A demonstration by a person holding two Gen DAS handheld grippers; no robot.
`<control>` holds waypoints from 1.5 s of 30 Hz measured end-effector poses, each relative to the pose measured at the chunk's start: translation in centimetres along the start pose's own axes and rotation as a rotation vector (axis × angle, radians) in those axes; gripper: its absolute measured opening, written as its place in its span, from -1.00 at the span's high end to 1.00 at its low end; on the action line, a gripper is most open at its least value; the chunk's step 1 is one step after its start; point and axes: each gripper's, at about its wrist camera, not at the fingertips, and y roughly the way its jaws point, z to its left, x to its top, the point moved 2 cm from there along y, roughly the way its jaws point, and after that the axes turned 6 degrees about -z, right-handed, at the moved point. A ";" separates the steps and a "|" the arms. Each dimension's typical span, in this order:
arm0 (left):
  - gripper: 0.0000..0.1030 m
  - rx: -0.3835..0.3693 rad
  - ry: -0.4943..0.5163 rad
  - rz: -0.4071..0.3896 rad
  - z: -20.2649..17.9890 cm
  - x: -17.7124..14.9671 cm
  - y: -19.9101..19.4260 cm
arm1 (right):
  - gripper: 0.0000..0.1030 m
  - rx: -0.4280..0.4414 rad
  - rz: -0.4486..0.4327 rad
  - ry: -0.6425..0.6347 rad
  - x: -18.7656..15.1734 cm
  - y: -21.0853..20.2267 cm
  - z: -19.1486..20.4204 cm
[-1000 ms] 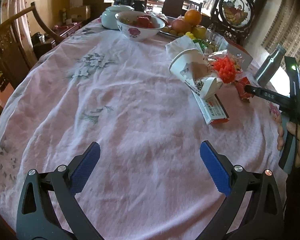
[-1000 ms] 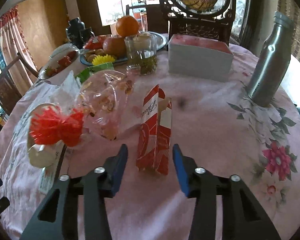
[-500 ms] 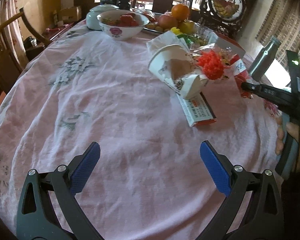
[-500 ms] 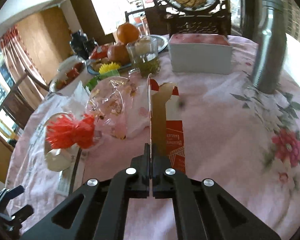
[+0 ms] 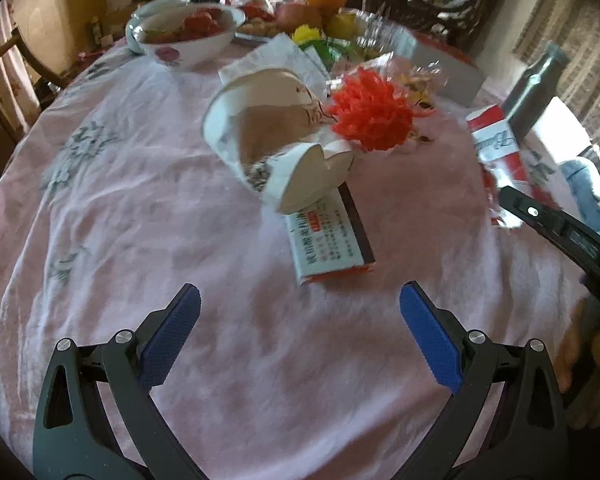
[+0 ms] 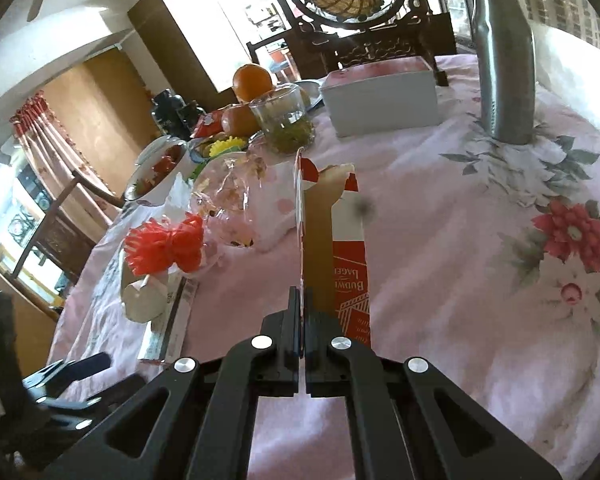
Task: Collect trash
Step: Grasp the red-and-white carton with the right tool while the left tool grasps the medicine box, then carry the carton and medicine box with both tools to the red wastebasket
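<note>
Right wrist view: the right tongs have just shut on the red box, so it can go. Left tongs stay wide, moving toward the paper cup.

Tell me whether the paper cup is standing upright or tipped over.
Tipped over. The paper cup lies on its side, crushed, its mouth facing sideways, resting partly on a flat box.

Wrinkled pink cloth tablecloth, brushed metal bottle, red cardboard carton, crushed paper cup
</note>
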 end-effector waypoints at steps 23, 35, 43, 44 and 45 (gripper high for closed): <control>0.02 0.093 -0.057 0.038 0.9 2.2 3.3 | 0.88 0.086 0.022 0.034 0.2 -0.5 -0.3; 0.07 0.010 0.025 -0.035 1.9 -1.0 -3.9 | 0.89 0.078 0.019 0.008 -0.2 -0.6 0.3; 0.10 -0.010 0.037 -0.106 3.8 -2.8 -8.3 | 0.93 0.059 0.053 -0.034 -1.3 -0.8 2.4; 0.10 -0.011 0.034 -0.111 4.1 -3.2 -8.6 | 0.93 0.065 0.054 -0.038 -1.6 -1.1 2.7; 0.10 -0.012 0.030 -0.112 4.5 -3.4 -8.9 | 0.93 0.069 0.057 -0.043 -2.0 -1.5 3.2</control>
